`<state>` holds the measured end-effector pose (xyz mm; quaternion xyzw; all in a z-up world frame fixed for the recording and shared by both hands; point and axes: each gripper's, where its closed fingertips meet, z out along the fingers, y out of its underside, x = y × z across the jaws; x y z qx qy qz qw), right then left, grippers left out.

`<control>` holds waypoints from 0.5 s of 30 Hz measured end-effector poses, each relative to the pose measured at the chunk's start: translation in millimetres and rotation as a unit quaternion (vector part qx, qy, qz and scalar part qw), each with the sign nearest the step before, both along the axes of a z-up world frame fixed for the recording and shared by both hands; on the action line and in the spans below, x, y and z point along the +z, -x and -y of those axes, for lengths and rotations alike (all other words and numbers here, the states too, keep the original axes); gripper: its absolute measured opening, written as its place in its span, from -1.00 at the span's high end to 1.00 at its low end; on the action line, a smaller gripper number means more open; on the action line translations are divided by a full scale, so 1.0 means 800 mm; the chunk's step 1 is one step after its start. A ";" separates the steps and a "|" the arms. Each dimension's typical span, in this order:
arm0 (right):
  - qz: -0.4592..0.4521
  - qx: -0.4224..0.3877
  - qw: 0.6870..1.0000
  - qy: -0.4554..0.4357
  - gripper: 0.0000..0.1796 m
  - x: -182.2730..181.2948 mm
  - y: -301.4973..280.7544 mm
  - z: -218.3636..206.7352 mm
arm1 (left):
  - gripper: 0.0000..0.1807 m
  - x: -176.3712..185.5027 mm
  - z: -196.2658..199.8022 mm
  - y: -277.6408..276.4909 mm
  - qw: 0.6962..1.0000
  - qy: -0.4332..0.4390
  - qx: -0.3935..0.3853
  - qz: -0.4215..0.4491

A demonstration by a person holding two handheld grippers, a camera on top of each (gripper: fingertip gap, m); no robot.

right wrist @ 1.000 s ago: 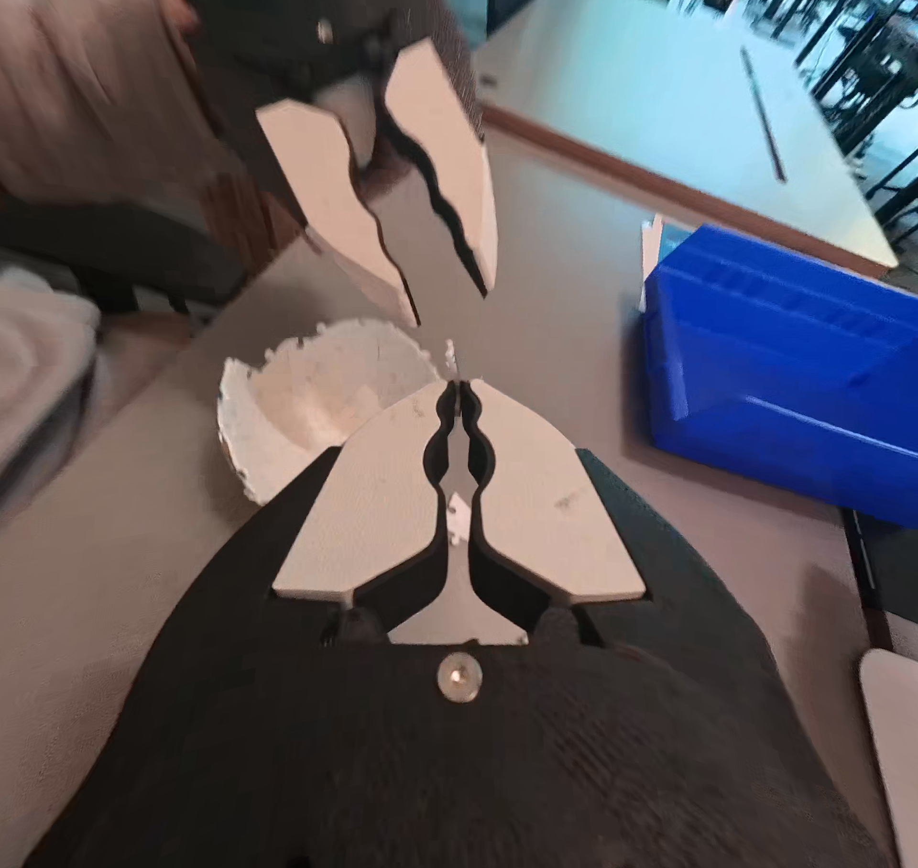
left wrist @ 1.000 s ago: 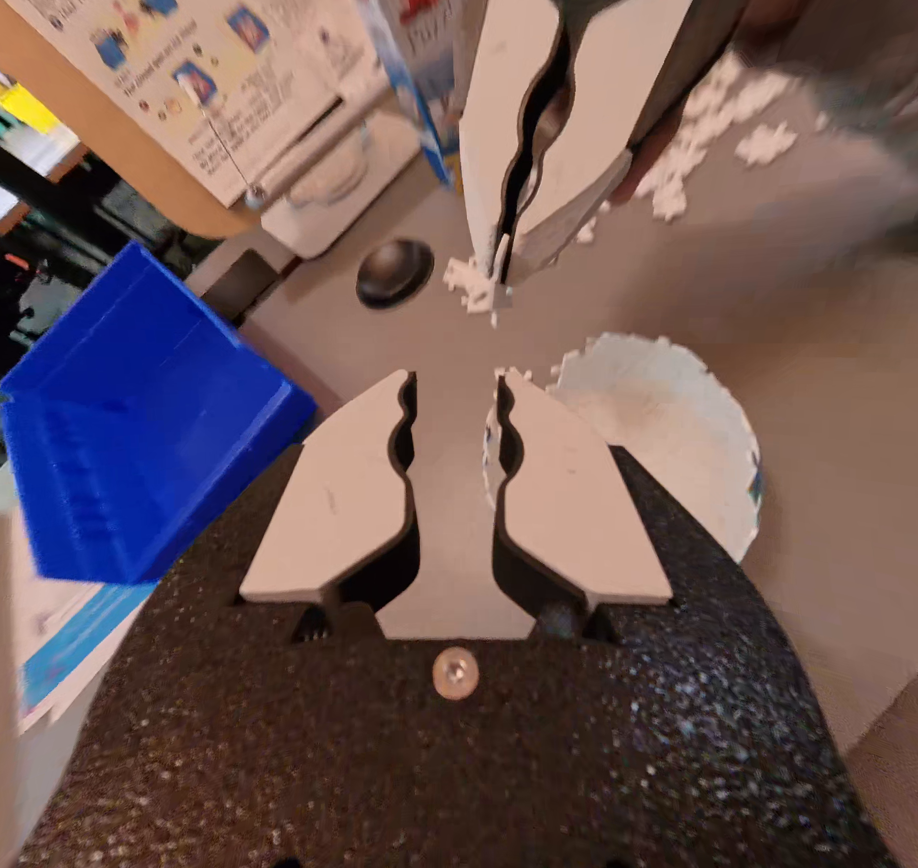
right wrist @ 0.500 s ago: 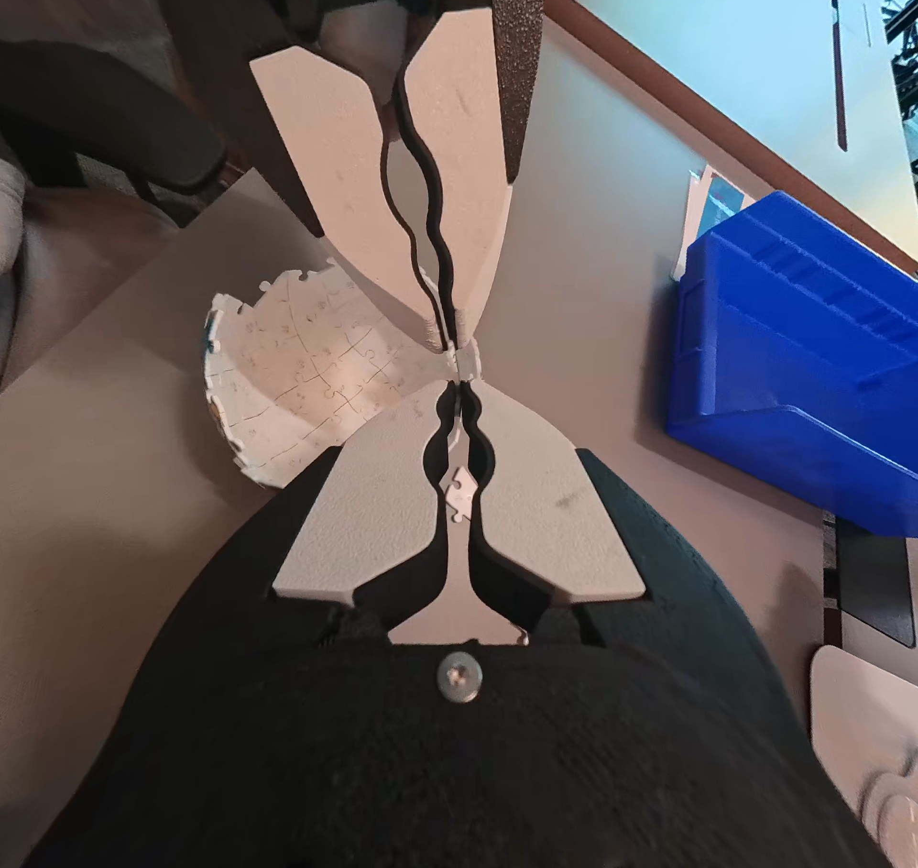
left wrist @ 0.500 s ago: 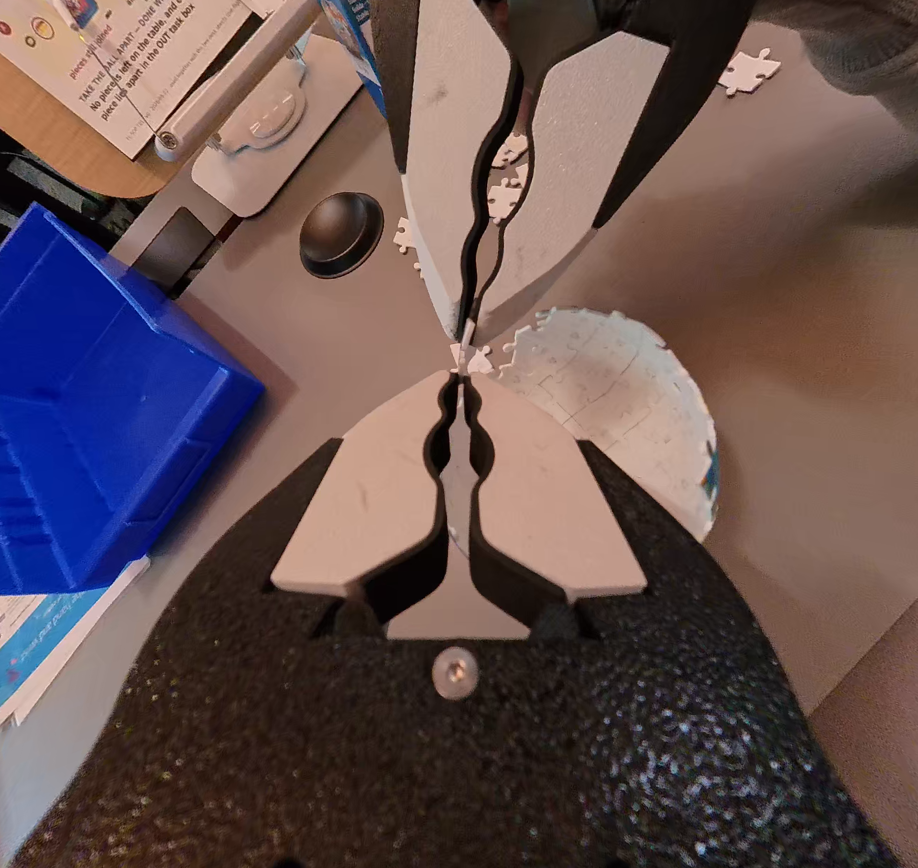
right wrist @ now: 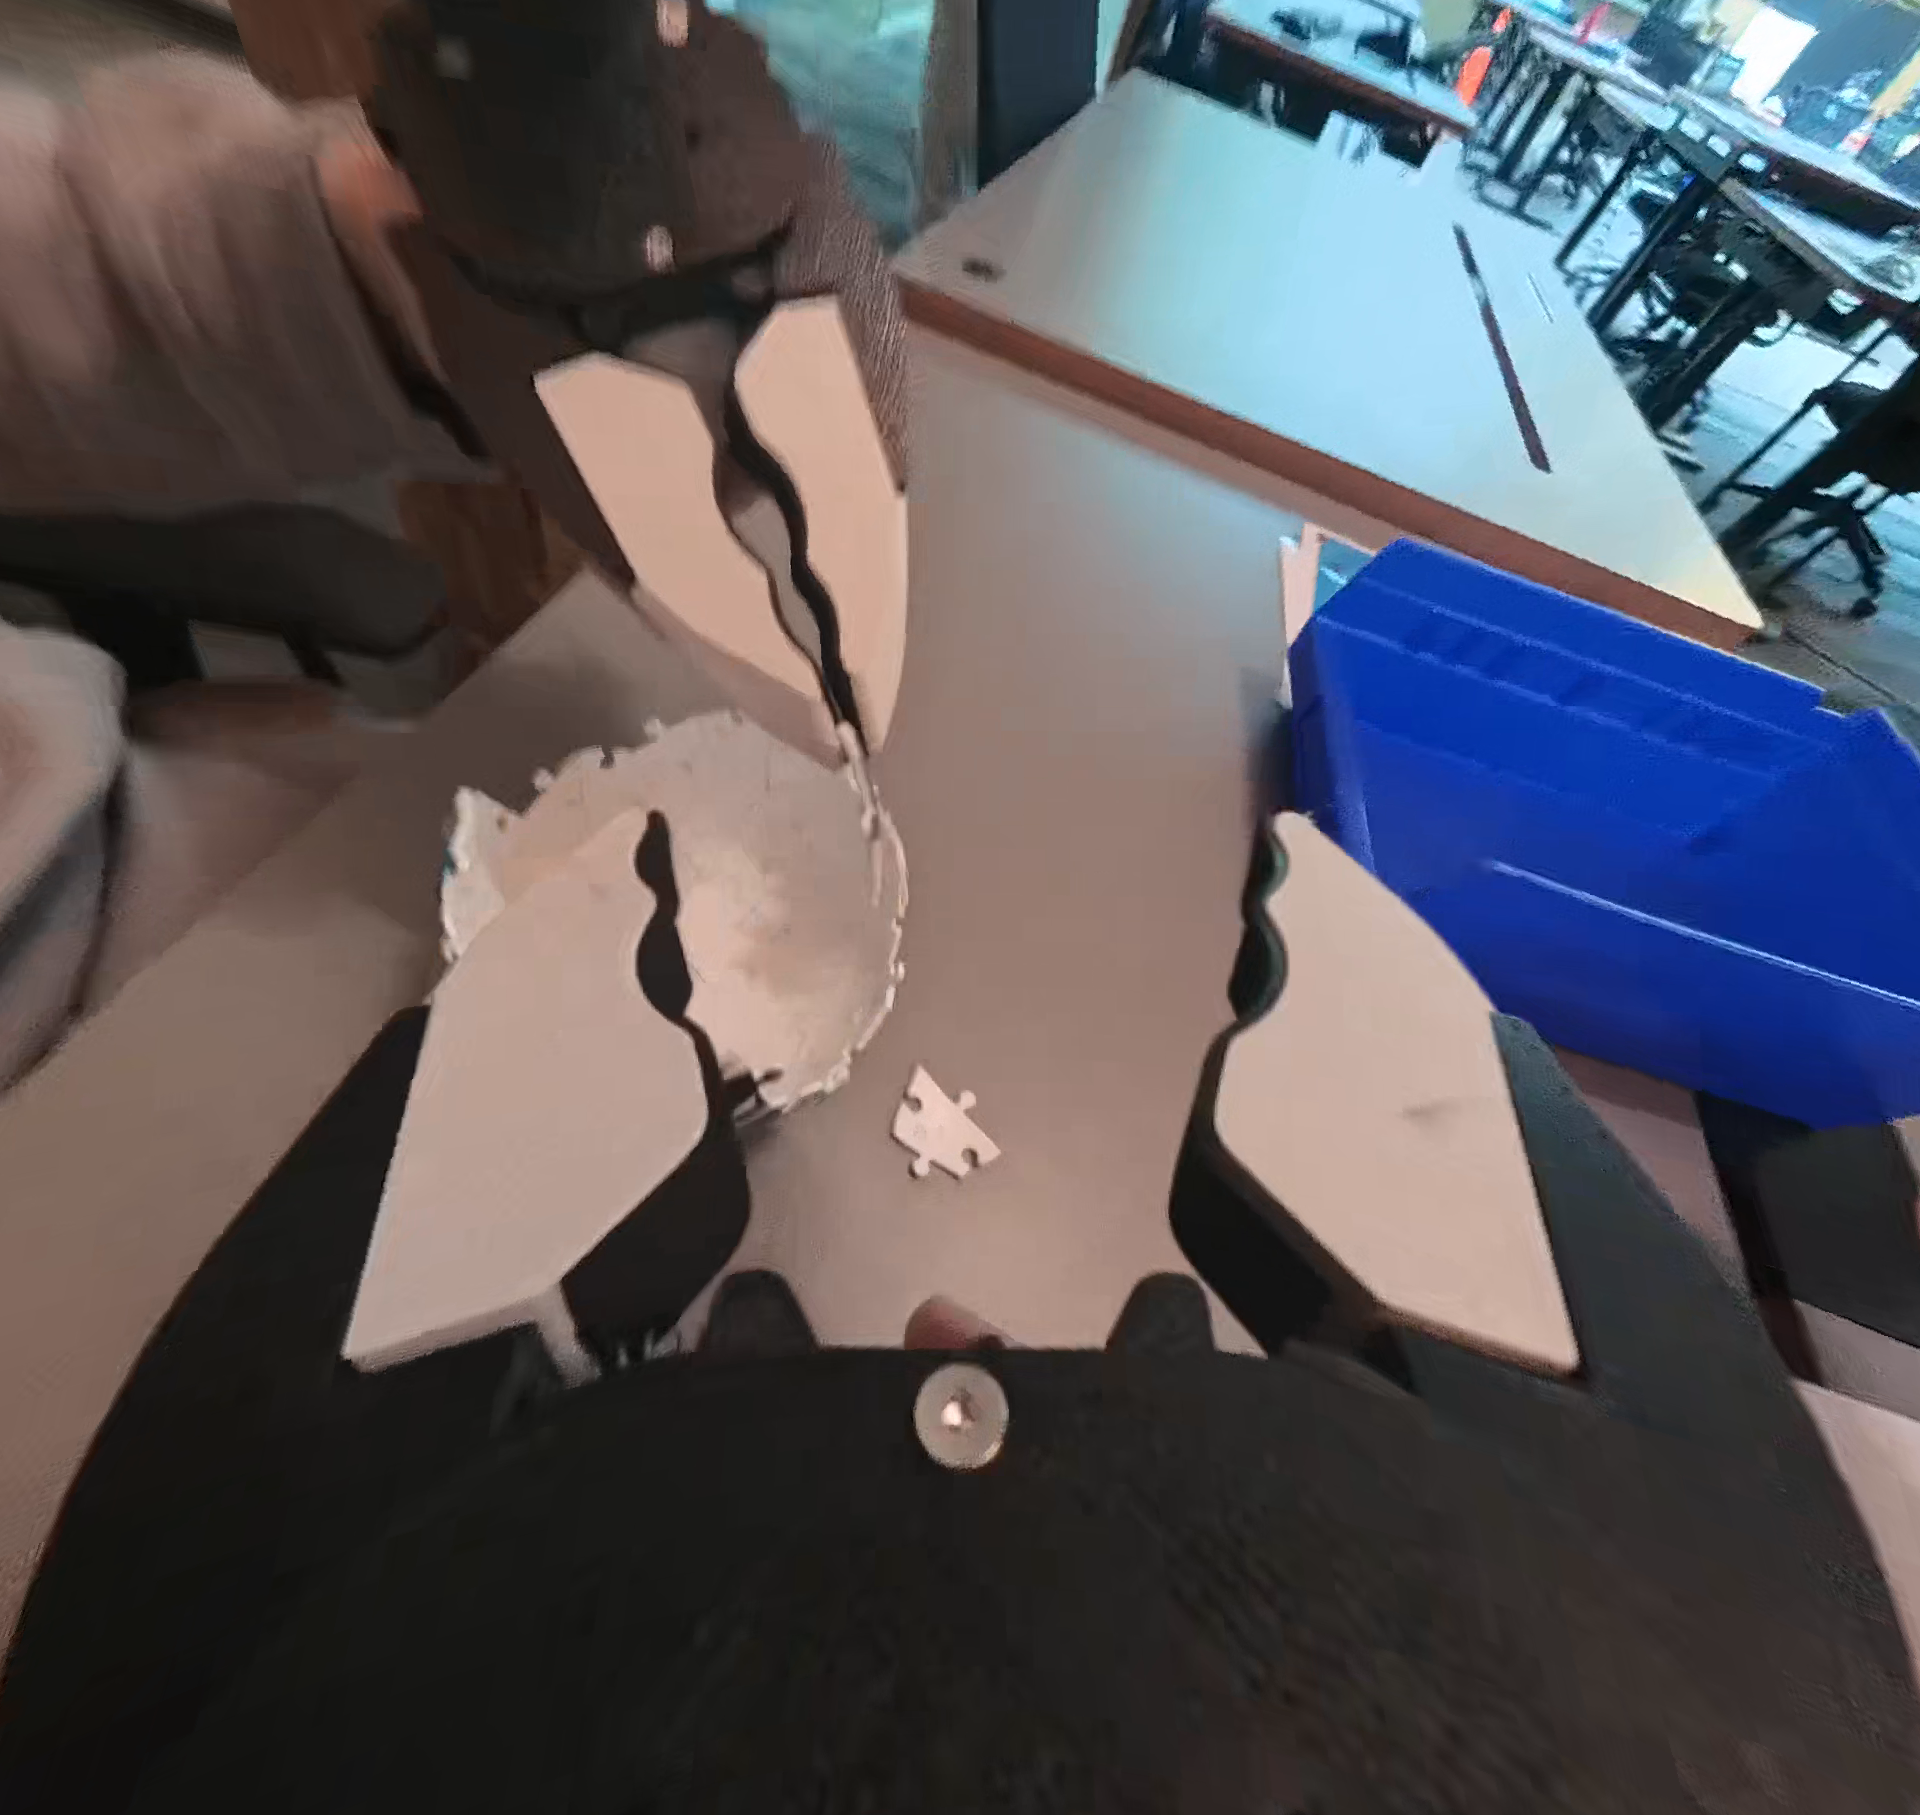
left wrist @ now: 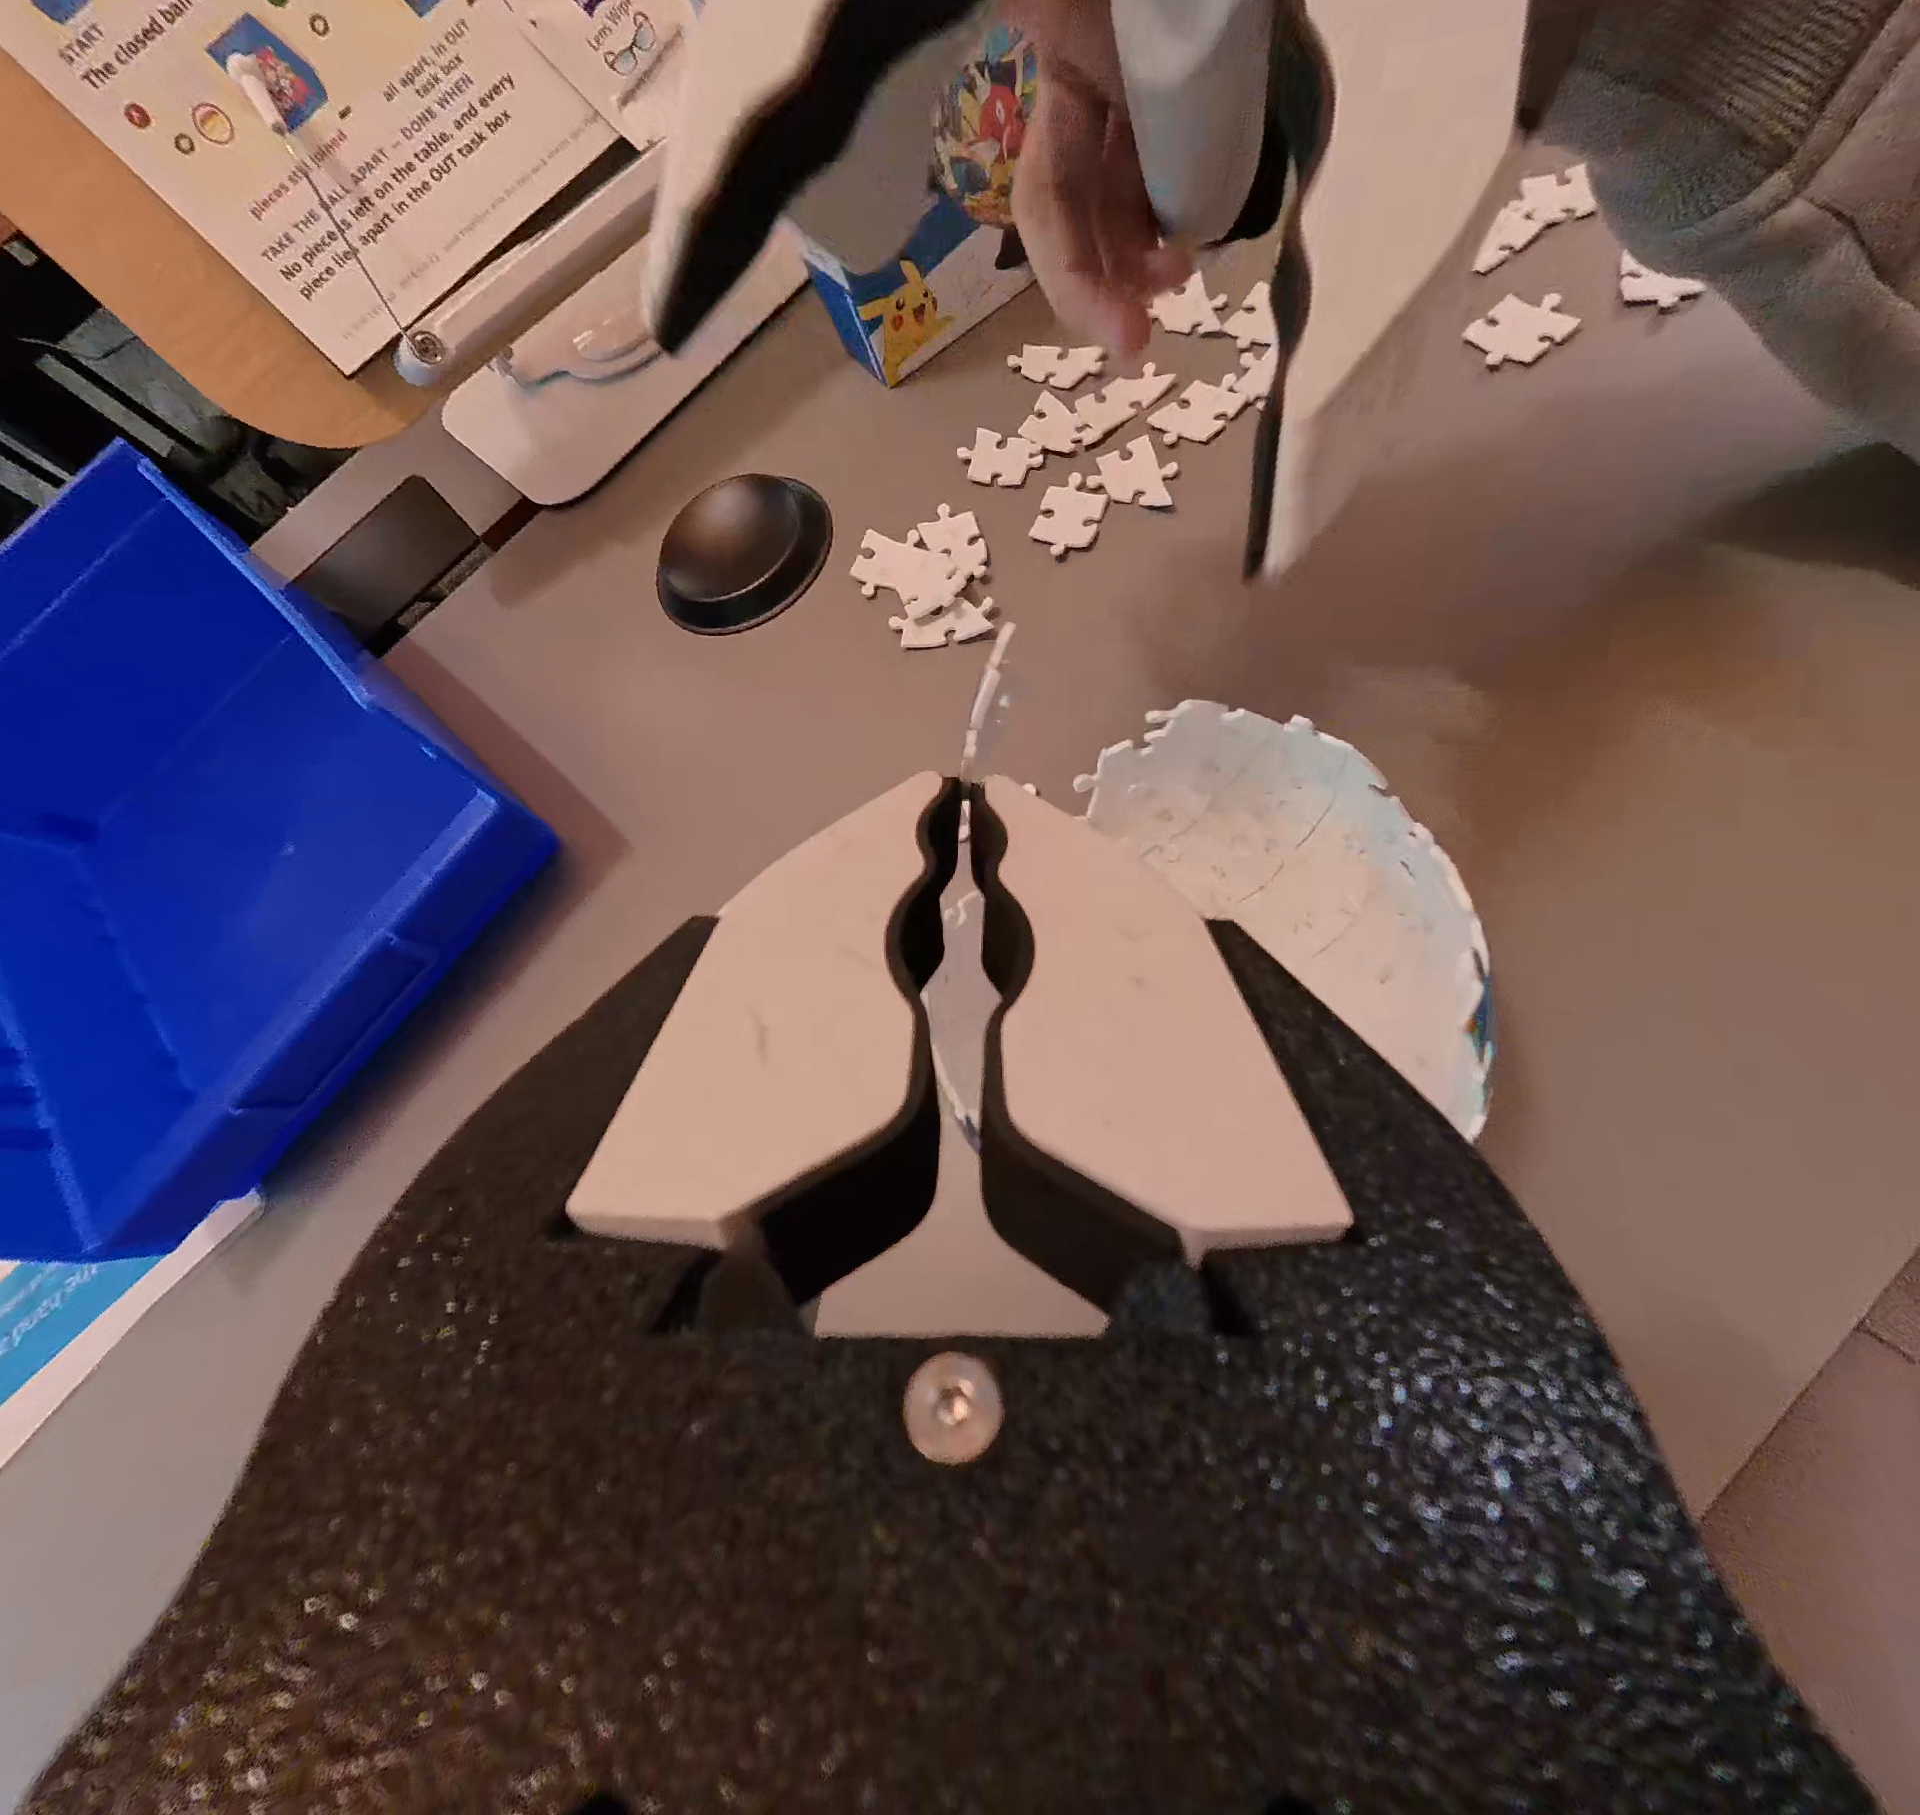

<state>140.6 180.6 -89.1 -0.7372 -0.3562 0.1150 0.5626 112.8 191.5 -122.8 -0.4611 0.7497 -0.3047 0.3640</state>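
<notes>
White piece: a thin curved puzzle strip (left wrist: 985,716) stands clamped in the left gripper (left wrist: 964,786), whose tips are pinched together above the grey table (left wrist: 1558,830).
Shell: a white half-sphere of joined puzzle pieces (left wrist: 1288,882) lies just right of those tips.
Right gripper: right gripper (right wrist: 956,830) released, fingers wide apart, over a single loose piece (right wrist: 943,1123).
Bin: blue bin (left wrist: 208,851) at left.
Farther: scattered white pieces (left wrist: 1081,435), a black dome (left wrist: 743,552), a colourful box (left wrist: 914,300).
</notes>
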 end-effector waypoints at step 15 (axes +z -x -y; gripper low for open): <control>0.053 0.117 0.992 0.012 0.69 -0.037 0.029 -0.020 | 0.99 -0.012 -0.015 0.008 0.997 -0.036 0.055 0.036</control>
